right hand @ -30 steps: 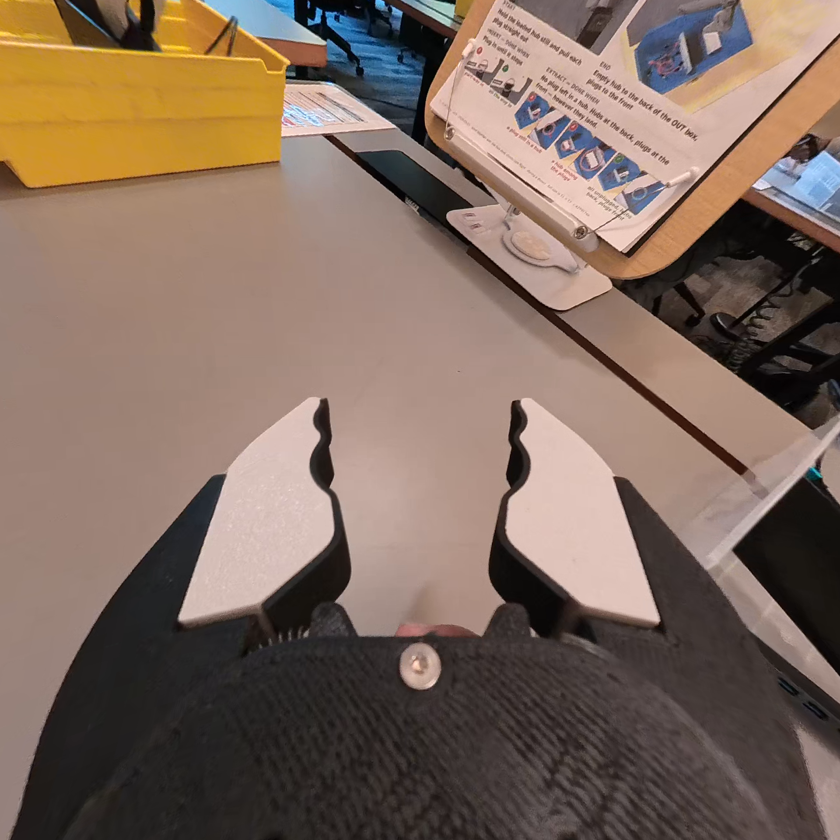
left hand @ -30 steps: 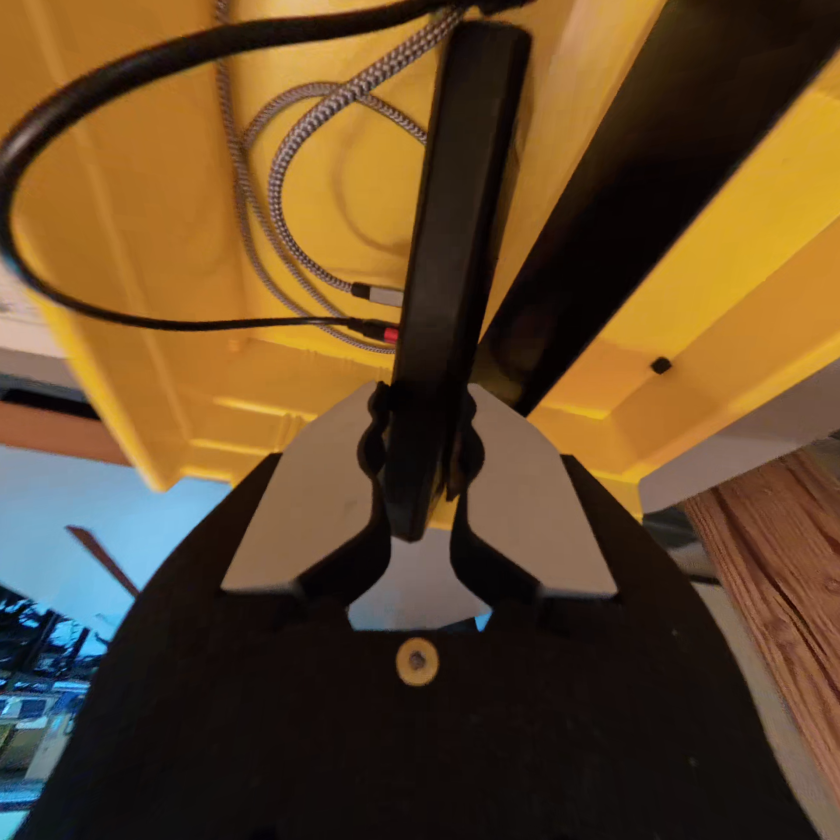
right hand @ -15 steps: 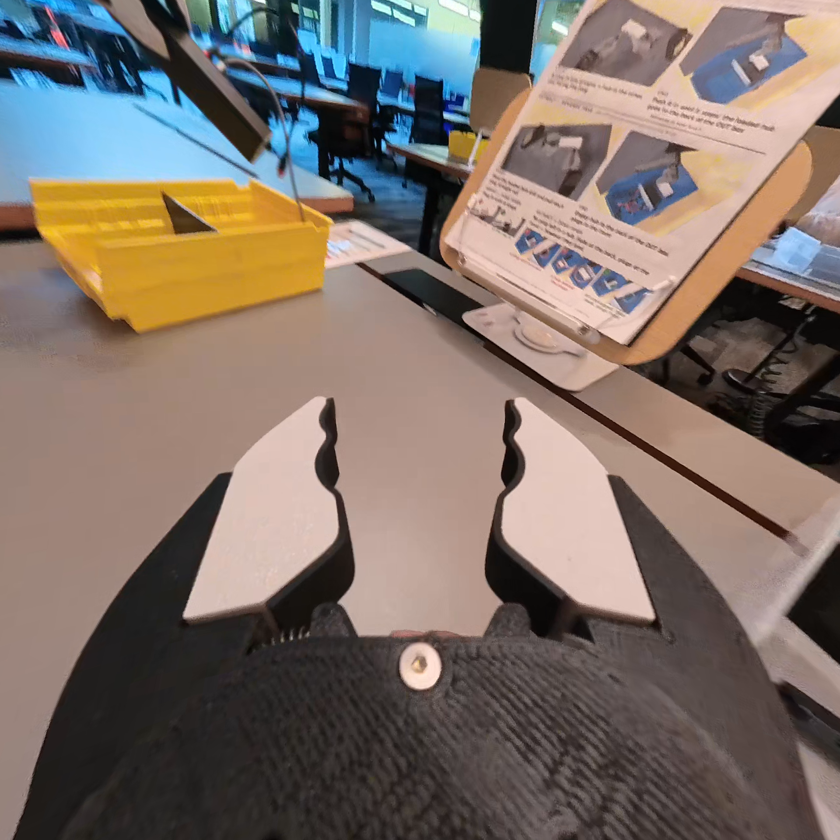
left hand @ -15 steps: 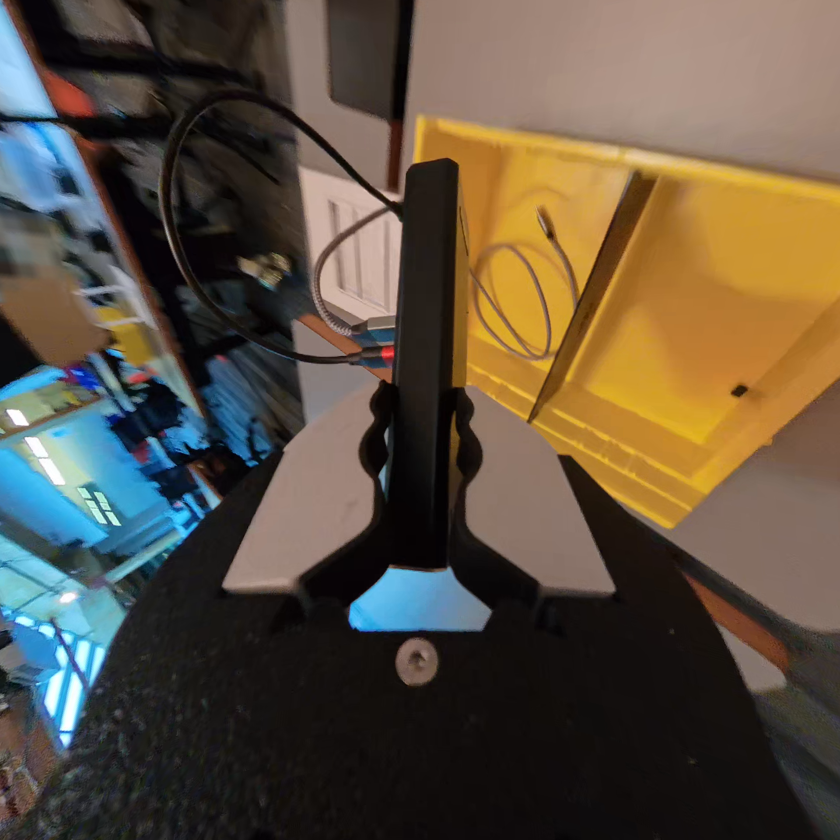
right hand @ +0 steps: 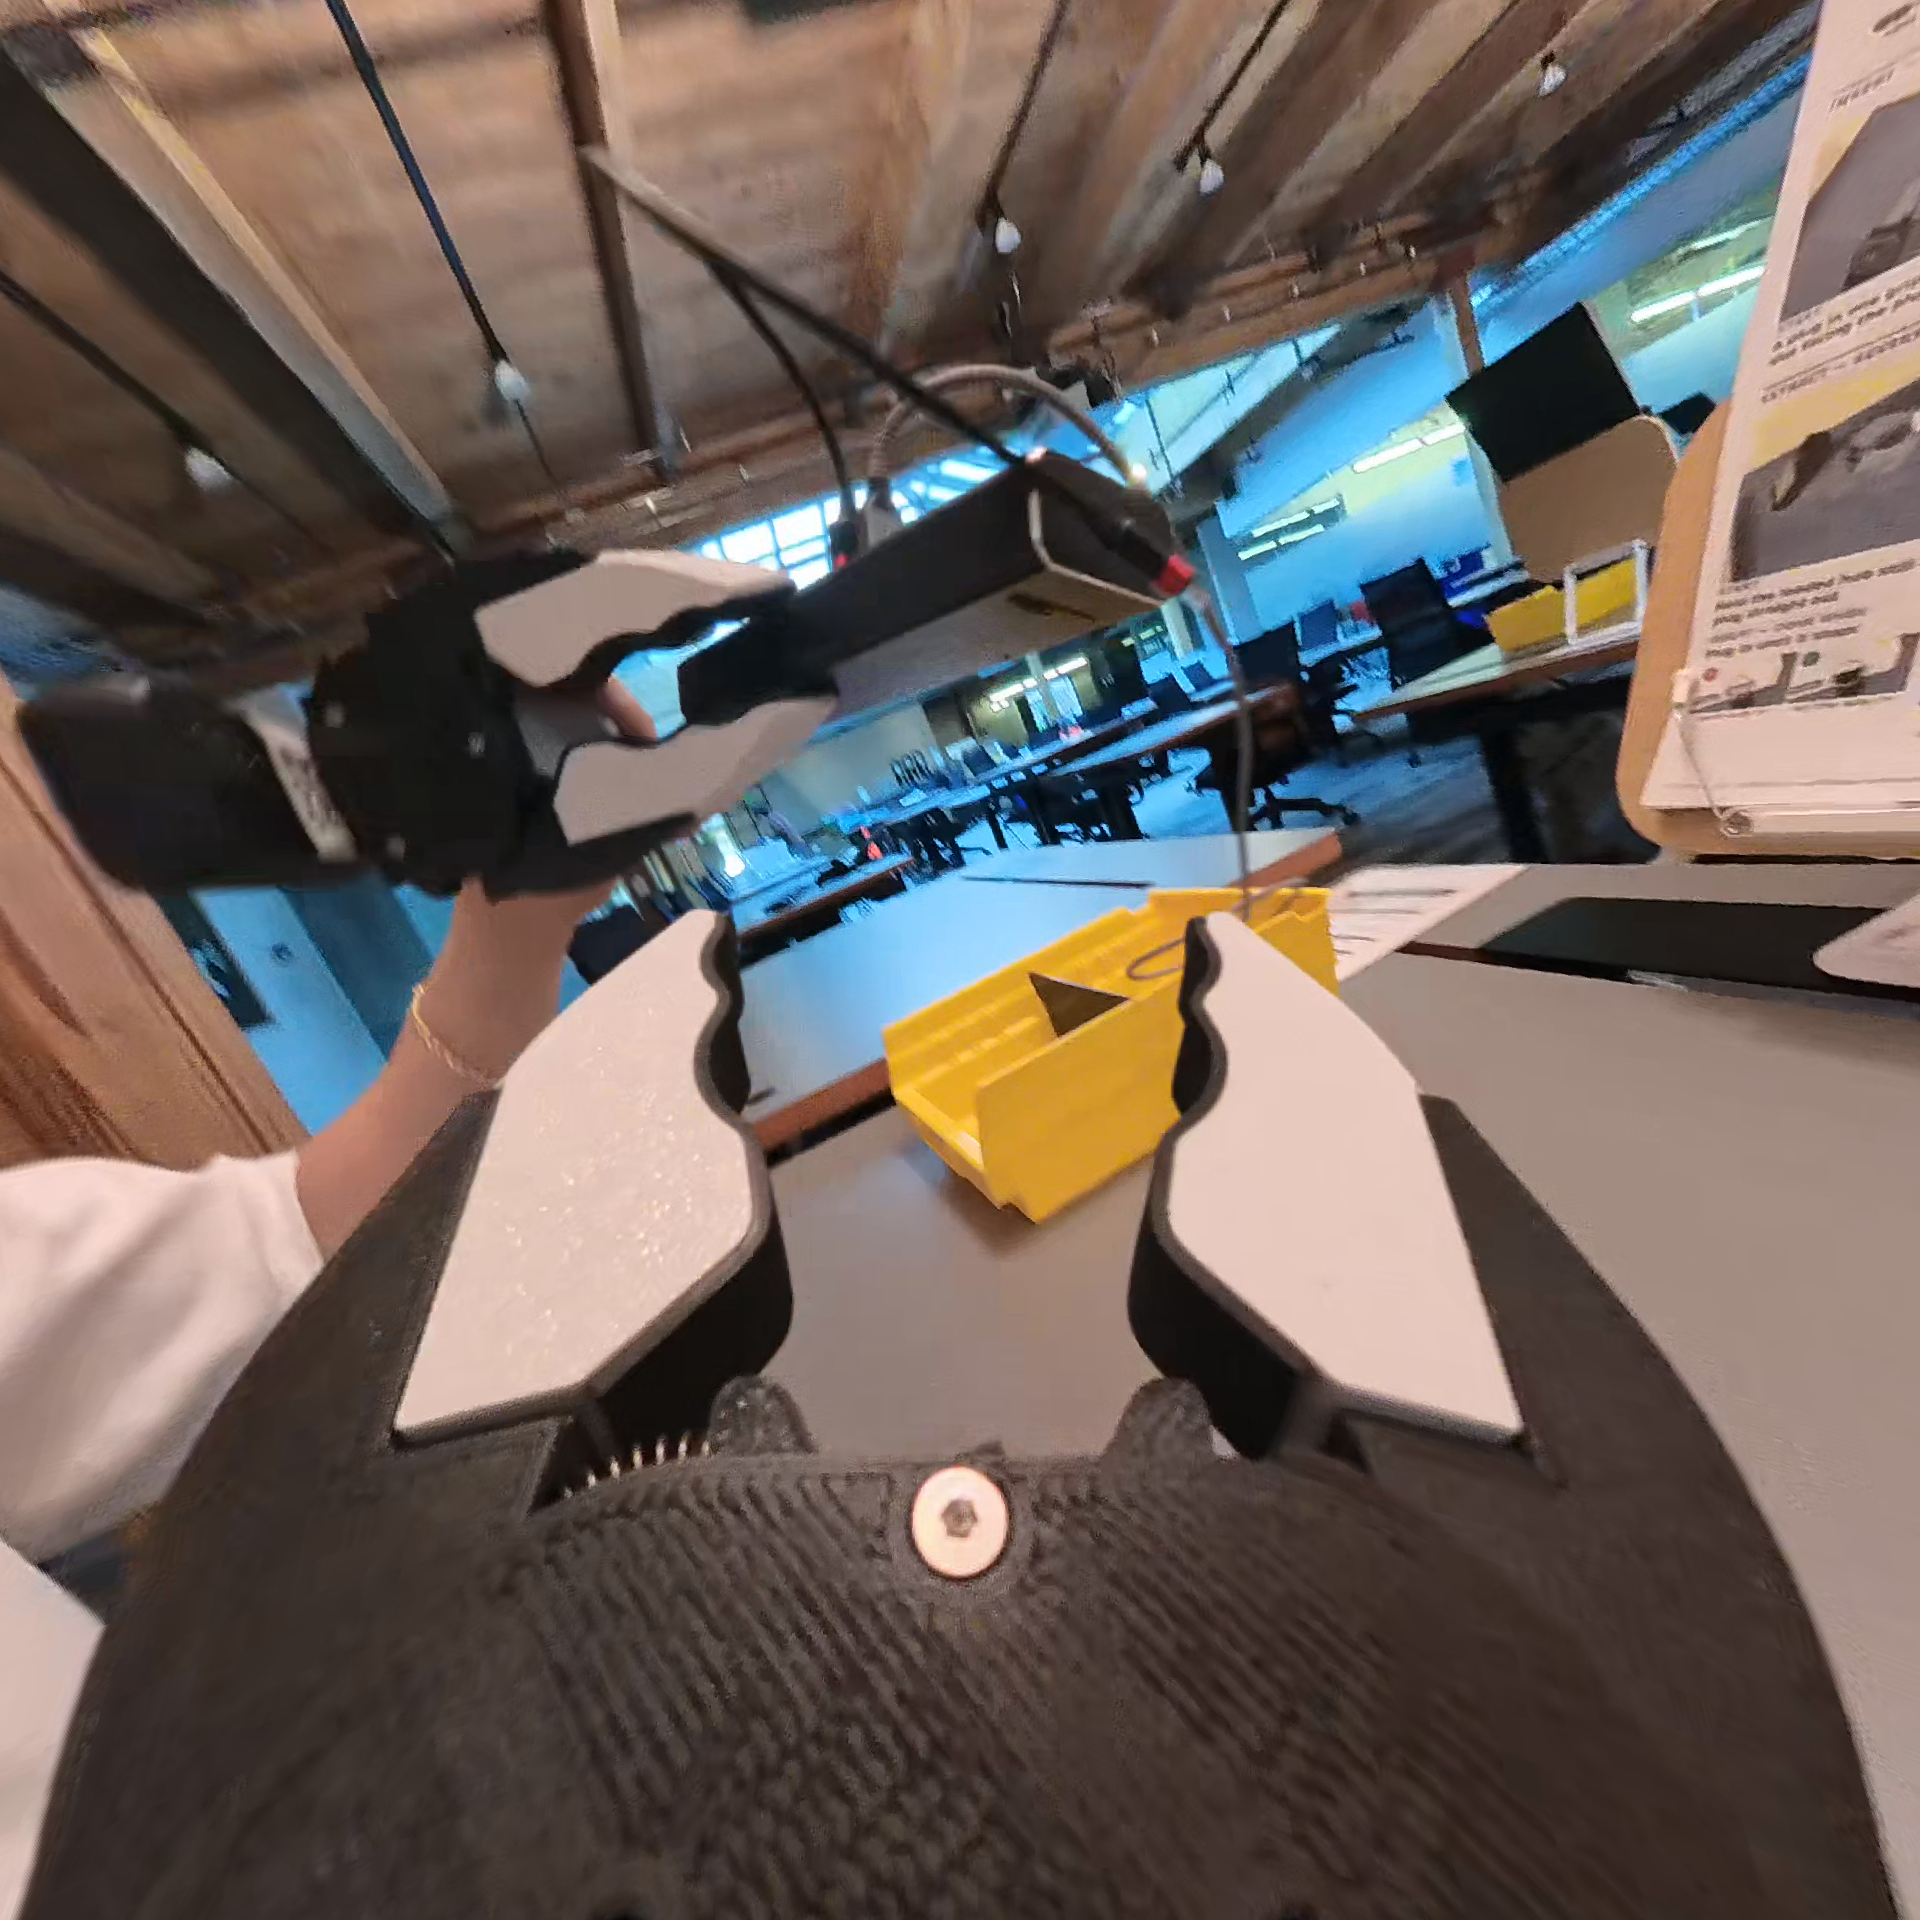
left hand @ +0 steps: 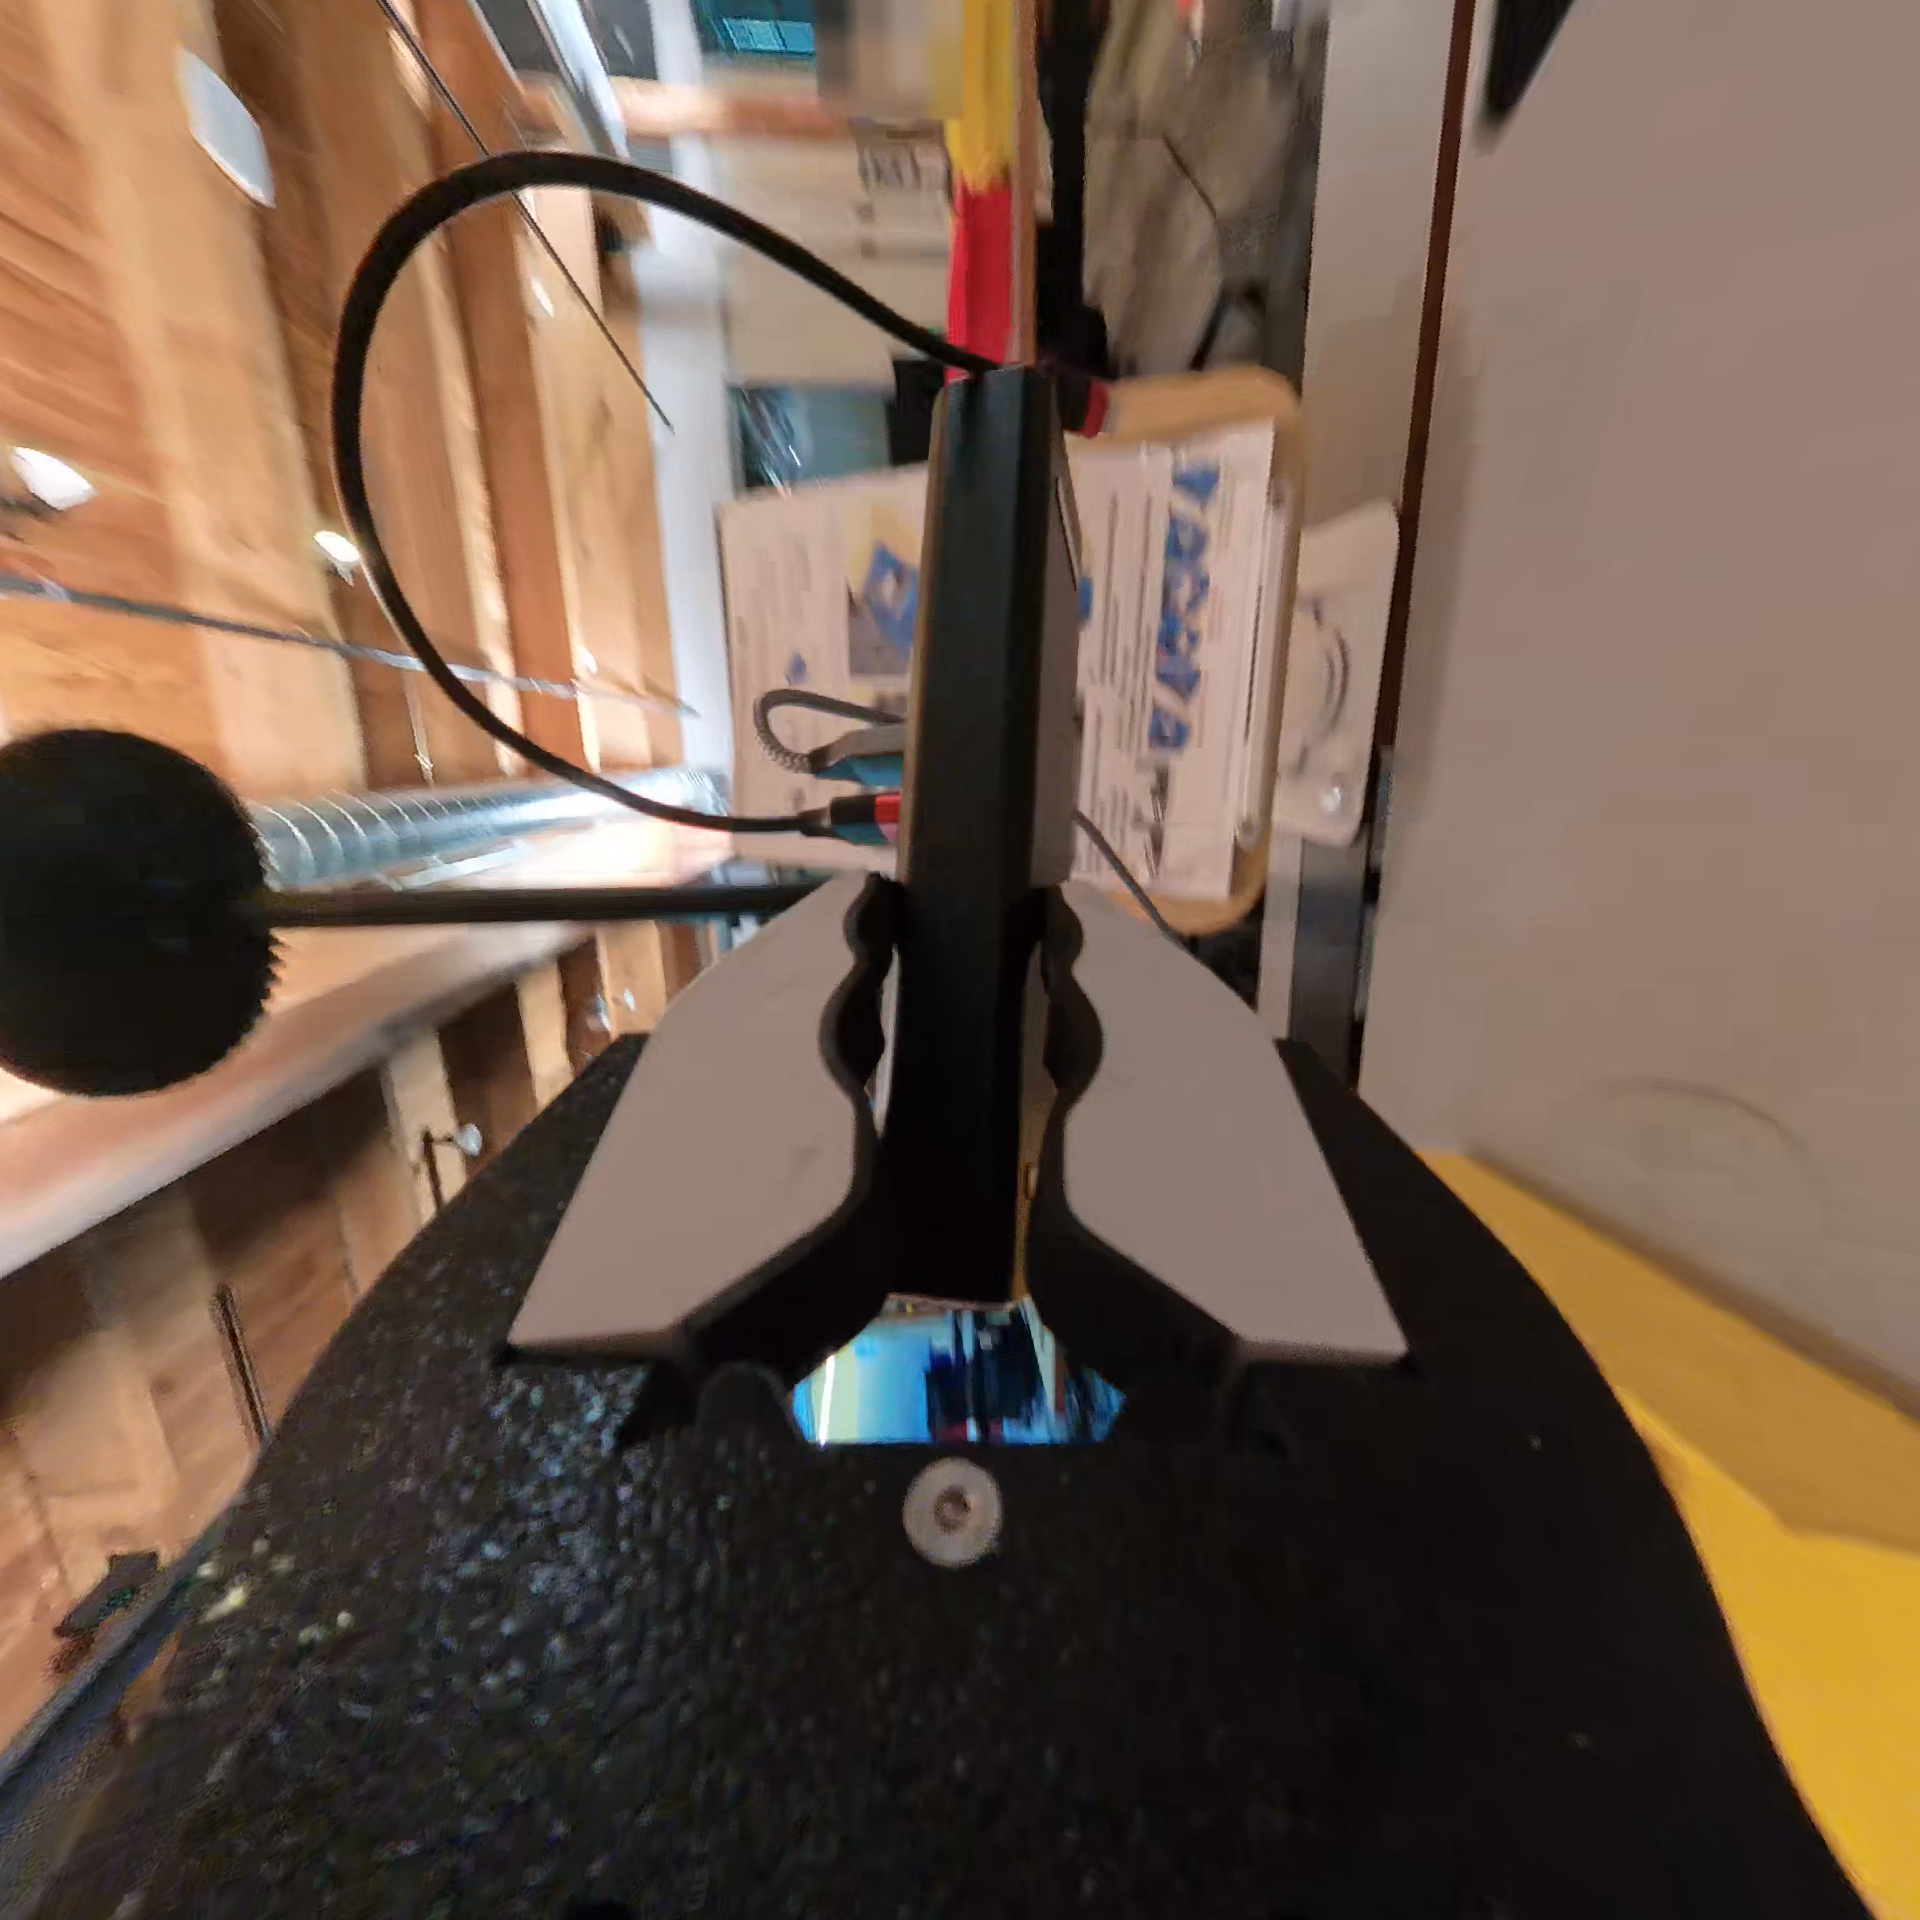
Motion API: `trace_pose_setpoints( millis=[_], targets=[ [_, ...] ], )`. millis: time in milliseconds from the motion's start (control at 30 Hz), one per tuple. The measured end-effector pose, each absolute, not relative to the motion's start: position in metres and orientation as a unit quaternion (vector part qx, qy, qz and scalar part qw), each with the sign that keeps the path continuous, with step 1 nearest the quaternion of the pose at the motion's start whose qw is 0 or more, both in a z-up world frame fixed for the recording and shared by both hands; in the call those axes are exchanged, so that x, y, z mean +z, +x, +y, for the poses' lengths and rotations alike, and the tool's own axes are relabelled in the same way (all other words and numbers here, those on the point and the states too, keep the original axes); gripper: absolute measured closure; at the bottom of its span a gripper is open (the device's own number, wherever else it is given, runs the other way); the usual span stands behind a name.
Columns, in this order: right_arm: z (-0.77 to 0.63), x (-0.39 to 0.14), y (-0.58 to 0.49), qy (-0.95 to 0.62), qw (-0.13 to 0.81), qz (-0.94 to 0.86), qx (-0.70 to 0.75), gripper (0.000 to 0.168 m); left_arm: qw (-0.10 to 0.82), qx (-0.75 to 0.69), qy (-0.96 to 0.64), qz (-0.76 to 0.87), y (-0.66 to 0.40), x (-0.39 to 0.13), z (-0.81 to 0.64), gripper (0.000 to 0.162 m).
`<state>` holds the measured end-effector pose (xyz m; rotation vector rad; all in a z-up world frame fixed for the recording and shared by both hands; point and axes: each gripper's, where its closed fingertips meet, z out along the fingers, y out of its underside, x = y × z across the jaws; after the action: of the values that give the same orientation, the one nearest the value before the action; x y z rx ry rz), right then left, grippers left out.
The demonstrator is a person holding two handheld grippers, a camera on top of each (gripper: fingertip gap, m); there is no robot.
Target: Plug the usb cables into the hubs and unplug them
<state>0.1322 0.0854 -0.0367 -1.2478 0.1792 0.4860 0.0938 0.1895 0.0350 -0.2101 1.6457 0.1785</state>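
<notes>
My left gripper [left hand: 961, 904] is shut on the lower end of a long black USB hub [left hand: 987, 675] and holds it in the air. A black cable with a red plug [left hand: 862, 821] and a grey braided cable's plug [left hand: 852, 748] sit in the hub's left side. Another red plug [left hand: 1091, 410] sits near its far end. In the right wrist view the left gripper [right hand: 810, 655] holds the hub [right hand: 935, 566] high at the upper left, and a thin cable [right hand: 1242, 748] hangs from it into the yellow bin [right hand: 1039, 1091]. My right gripper [right hand: 961, 935] is open and empty above the table.
The grey table [right hand: 1610, 1195] carries the yellow bin, with its black divider, near the far edge. An instruction board on a stand [right hand: 1818, 520] is at the right and also shows in the left wrist view [left hand: 1174, 644]. A person's arm [right hand: 436, 1039] holds the left gripper. A black fuzzy ball on a rod [left hand: 114, 914] is at the left. There is about 15 cm between the tips of the two grippers.
My left gripper has lifted the hub, with cables attached, up out of the yellow bin and swung it round. My right gripper has tilted up towards the bin and stayed open.
</notes>
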Motion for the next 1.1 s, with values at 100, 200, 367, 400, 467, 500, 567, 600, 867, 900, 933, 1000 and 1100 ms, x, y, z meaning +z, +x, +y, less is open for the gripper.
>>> trace_pose_setpoints(
  millis=[100, 200, 367, 400, 467, 500, 567, 600, 867, 900, 933, 1000, 1100],
  targets=[
    [0.077, -0.025, 0.135, -0.55, 0.791, 0.089, 0.252, 0.087, 0.699, 0.023, -0.047, 0.713, 0.097, 0.035, 0.135, 0.135],
    [0.065, -0.008, 0.138, -0.506, 0.816, 0.088, 0.264, 0.085, 0.703, -0.014, -0.009, 0.711, 0.103, 0.027, 0.096, 0.135],
    [0.047, 0.004, 0.147, -0.459, 0.857, 0.068, 0.224, 0.088, 0.701, -0.076, -0.015, 0.709, 0.114, 0.016, 0.077, 0.136],
    [0.043, 0.008, 0.147, -0.443, 0.867, 0.058, 0.222, 0.089, 0.696, -0.085, -0.021, 0.713, 0.116, 0.012, 0.076, 0.136],
    [0.042, 0.01, 0.143, -0.445, 0.862, 0.045, 0.236, 0.077, 0.7, -0.071, -0.028, 0.71, 0.122, 0.006, 0.081, 0.136],
    [0.046, 0.005, 0.141, -0.465, 0.854, 0.039, 0.231, 0.08, 0.707, -0.061, -0.024, 0.704, 0.123, 0.005, 0.083, 0.136],
    [0.052, -0.004, 0.145, -0.493, 0.847, 0.036, 0.195, 0.084, 0.705, -0.059, -0.009, 0.706, 0.123, 0.0, 0.081, 0.136],
    [0.053, -0.005, 0.148, -0.489, 0.85, 0.041, 0.19, 0.083, 0.701, -0.068, -0.003, 0.71, 0.122, -0.003, 0.078, 0.136],
    [0.057, -0.013, 0.145, -0.437, 0.84, 0.067, 0.314, 0.092, 0.665, -0.154, 0.019, 0.731, 0.118, -0.017, 0.055, 0.136],
    [0.056, -0.013, 0.146, -0.429, 0.845, 0.071, 0.312, 0.094, 0.664, -0.16, 0.019, 0.731, 0.118, -0.018, 0.053, 0.136],
    [0.055, -0.014, 0.147, -0.423, 0.849, 0.07, 0.31, 0.096, 0.662, -0.165, 0.019, 0.731, 0.119, -0.02, 0.052, 0.136],
    [0.054, -0.014, 0.146, -0.418, 0.845, 0.065, 0.326, 0.099, 0.657, -0.184, 0.018, 0.731, 0.119, -0.021, 0.052, 0.136],
    [0.051, -0.013, 0.149, -0.404, 0.858, 0.07, 0.309, 0.103, 0.639, -0.229, -0.019, 0.734, 0.122, -0.024, 0.054, 0.136]
  ],
)
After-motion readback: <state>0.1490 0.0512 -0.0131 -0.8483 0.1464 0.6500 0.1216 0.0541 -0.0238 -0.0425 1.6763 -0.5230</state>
